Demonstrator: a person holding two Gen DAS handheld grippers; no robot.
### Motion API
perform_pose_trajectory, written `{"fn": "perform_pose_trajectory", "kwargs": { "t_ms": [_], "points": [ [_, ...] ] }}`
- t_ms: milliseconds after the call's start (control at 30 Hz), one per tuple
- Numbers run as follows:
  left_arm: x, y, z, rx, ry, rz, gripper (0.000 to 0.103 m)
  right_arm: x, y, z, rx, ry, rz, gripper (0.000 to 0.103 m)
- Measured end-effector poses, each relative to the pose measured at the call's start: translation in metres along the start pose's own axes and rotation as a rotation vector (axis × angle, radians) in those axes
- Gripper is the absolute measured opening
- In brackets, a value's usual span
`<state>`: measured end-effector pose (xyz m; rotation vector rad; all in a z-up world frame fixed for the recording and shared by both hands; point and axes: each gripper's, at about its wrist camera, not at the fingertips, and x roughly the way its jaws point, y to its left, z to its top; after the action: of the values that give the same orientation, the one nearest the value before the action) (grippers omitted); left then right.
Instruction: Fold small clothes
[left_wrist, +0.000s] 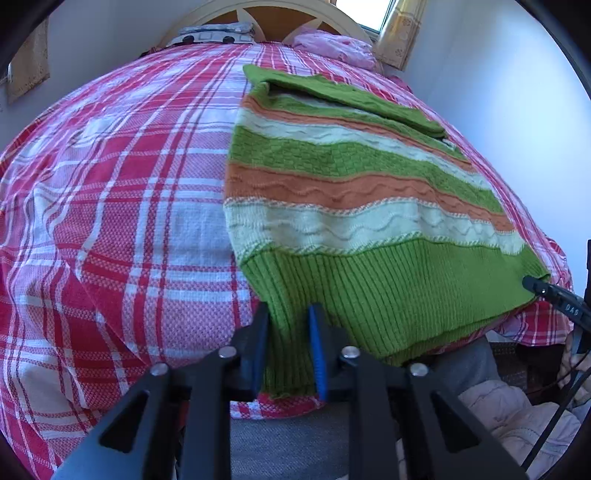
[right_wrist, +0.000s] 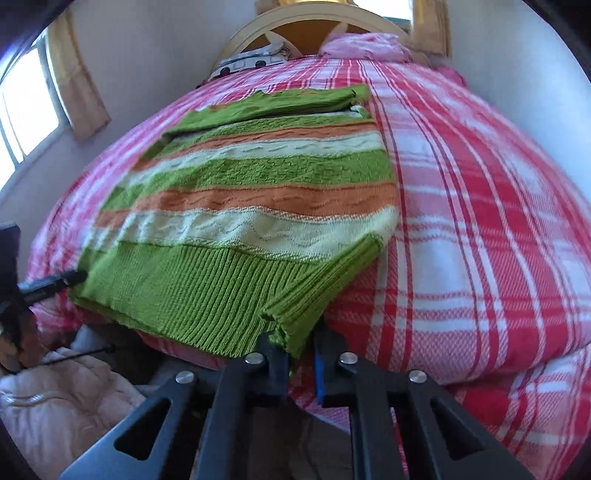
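Observation:
A green, orange and cream striped knit sweater (left_wrist: 343, 184) lies flat on the red plaid bed, its sleeves folded across the top. My left gripper (left_wrist: 288, 314) is shut on the sweater's green ribbed hem at its near left corner. In the right wrist view the same sweater (right_wrist: 258, 192) lies left of centre. My right gripper (right_wrist: 295, 339) is shut on the hem's near right corner, which is lifted and bunched. Each gripper's black tip shows in the other's view, the right one (left_wrist: 535, 286) and the left one (right_wrist: 70, 277), at the far hem corner.
The red and white plaid bedspread (left_wrist: 110, 206) covers the bed. A pink pillow (left_wrist: 332, 46) and a patterned pillow (left_wrist: 214, 33) lie by the wooden headboard (right_wrist: 306, 27). White walls stand close on both sides. A pale quilted garment (right_wrist: 55, 398) lies below the bed's near edge.

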<state>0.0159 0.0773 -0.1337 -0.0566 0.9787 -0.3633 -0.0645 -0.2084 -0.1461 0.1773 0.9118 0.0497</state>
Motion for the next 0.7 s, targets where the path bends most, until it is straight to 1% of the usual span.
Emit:
{"fn": "perform_pose_trajectory", "kwargs": {
  "t_ms": [33,100,200,233,300,367,467,600,700],
  "points": [
    [-0.001,0.000,0.000,0.003,-0.004,0.003,0.016,0.000,-0.002,0.001,0.015,0.001,0.011,0.007],
    [-0.005,0.000,0.002,0.001,-0.013,0.005,0.014,-0.004,-0.006,0.003,0.062,-0.009,0.058,0.007],
    [-0.012,0.002,0.009,-0.003,-0.034,-0.011,0.012,-0.019,-0.016,0.013,0.155,-0.053,0.166,0.007],
    [-0.015,0.002,0.013,-0.002,-0.045,-0.026,0.012,-0.026,-0.018,0.018,0.178,-0.073,0.200,0.007],
    [-0.021,-0.002,0.025,0.007,-0.075,-0.052,0.012,-0.034,-0.018,0.027,0.199,-0.098,0.239,0.007],
    [-0.025,-0.009,0.040,0.039,-0.103,-0.041,0.012,-0.039,-0.019,0.039,0.218,-0.124,0.276,0.007],
    [-0.026,-0.021,0.068,0.089,-0.144,-0.010,0.010,-0.040,-0.022,0.062,0.231,-0.166,0.281,0.007],
    [-0.025,-0.026,0.101,0.104,-0.189,-0.004,0.010,-0.030,-0.027,0.096,0.268,-0.199,0.310,0.007],
    [-0.022,-0.031,0.121,0.127,-0.216,0.035,0.010,-0.016,-0.029,0.121,0.278,-0.210,0.301,0.007]
  ]
}}
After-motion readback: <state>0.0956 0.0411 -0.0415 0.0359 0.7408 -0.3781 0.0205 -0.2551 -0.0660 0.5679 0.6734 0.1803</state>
